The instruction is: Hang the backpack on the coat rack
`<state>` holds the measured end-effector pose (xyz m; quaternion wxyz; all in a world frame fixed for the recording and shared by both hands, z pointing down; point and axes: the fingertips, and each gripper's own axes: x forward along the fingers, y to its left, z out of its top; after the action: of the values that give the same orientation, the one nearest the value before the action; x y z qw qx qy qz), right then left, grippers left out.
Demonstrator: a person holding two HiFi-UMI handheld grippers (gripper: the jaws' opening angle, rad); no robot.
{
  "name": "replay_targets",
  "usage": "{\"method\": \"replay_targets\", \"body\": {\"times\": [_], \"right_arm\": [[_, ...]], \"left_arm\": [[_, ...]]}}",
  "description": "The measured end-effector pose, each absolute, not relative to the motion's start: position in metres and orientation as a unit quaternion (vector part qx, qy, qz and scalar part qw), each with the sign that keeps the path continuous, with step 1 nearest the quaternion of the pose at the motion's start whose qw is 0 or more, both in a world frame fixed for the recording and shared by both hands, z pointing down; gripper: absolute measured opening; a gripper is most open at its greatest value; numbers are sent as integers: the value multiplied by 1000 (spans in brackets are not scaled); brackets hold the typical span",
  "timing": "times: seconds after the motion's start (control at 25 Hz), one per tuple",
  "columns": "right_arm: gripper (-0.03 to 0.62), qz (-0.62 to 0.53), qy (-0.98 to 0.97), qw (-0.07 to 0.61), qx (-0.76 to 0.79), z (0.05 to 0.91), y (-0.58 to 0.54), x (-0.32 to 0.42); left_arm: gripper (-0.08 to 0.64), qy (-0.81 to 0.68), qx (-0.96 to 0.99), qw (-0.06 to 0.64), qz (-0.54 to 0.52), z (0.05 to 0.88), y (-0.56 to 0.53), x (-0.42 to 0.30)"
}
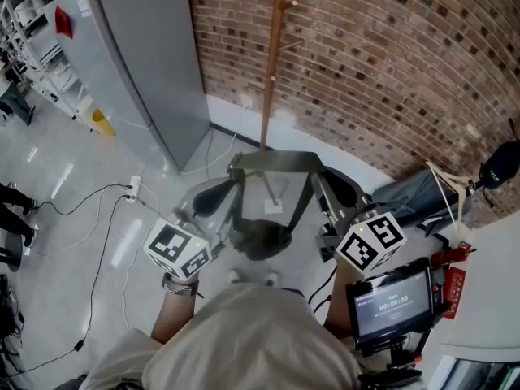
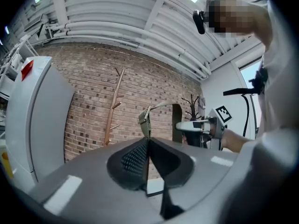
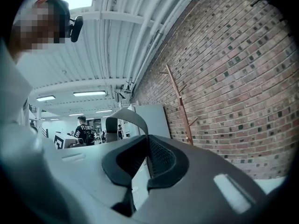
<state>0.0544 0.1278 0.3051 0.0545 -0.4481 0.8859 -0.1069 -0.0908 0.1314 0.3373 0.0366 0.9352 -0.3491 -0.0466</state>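
**Backpack (image 1: 262, 236) lifted, not yet on the coat rack (image 1: 274, 63)**
The left gripper (image 1: 233, 173) and right gripper (image 1: 319, 175) each have their jaws pinched narrow on the strap (image 1: 272, 162) stretched between them. The bag hangs below the strap, seemingly off the floor. The rack stands ahead, and the hanging is still to do.

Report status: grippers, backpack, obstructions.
Jaws shut on the strap: left gripper, right gripper. The backpack hangs between them, not yet on the coat rack. Nothing seen in the way.
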Motion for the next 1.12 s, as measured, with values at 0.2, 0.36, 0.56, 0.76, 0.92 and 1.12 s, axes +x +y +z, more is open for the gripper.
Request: {"method": "replay_targets", "body": {"times": [0.2,0.36,0.56,0.76,0.92,1.12], "right_arm": [[8,-116,887,62,-444,305,127,62],[8,-117,892,60,-433,306,127,67],[8,-123,902,60,-410,307,124,74],[8,-123,910,48,-392,309,119,85],[8,-117,913,48,-387,306,110,93],[8,-122,912,48,-388,309,103,99]], "left_arm": [[14,-354,934,35,-45,337,133,-87],[14,-362,930,37,-45,338,132,-81],[14,-380,922,46,-54,341,127,-71],[14,-400,912,58,-67,342,122,-60],[14,-407,908,64,-73,344,116,-54],[14,-404,909,72,-72,349,112,-47]]}}
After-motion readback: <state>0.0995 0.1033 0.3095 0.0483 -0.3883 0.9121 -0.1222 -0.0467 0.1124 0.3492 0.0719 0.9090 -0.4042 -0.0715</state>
